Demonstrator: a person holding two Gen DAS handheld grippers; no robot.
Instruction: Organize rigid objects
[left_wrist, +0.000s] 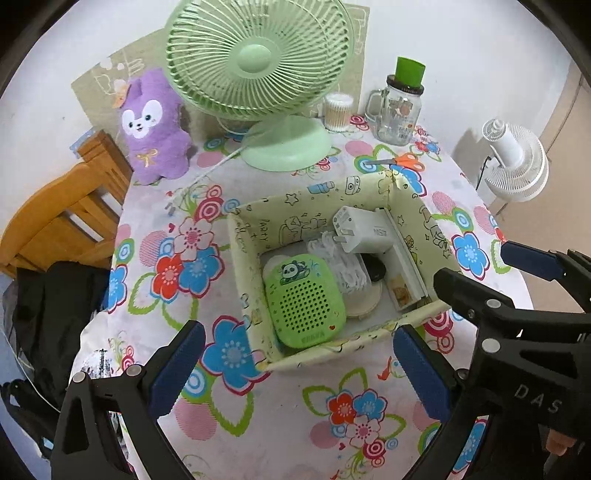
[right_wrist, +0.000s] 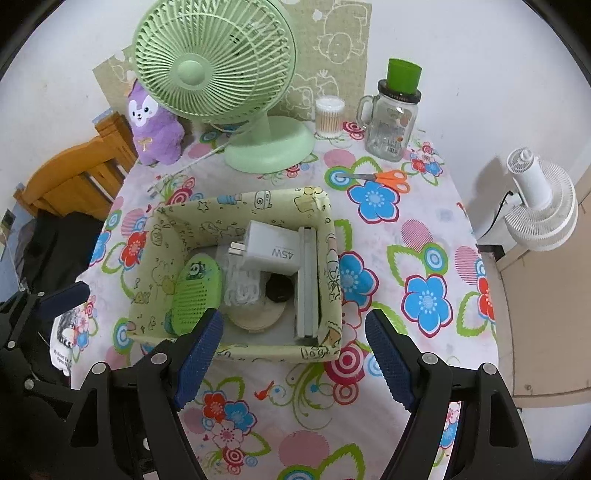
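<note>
Both grippers hung empty above the near edge of the storage box (left_wrist: 424, 236), the left gripper (left_wrist: 299, 373) spread wide and the right gripper (right_wrist: 295, 354) a little narrower. Loose scissors (right_wrist: 384, 178) lay on the flowered tablecloth (right_wrist: 424, 236) beyond the box's far right corner, their long axis running left to right with the orange handles to the right, so I judged the right hand nearer. Its reach would pass over the box's charger (right_wrist: 271, 248) and green speaker (left_wrist: 304, 297), with the glass jar (right_wrist: 393, 122) and green fan (right_wrist: 266, 146) just behind.

Left gripper (left_wrist: 295, 373) wide open, empty; right gripper (right_wrist: 295, 354) open, empty.
</note>
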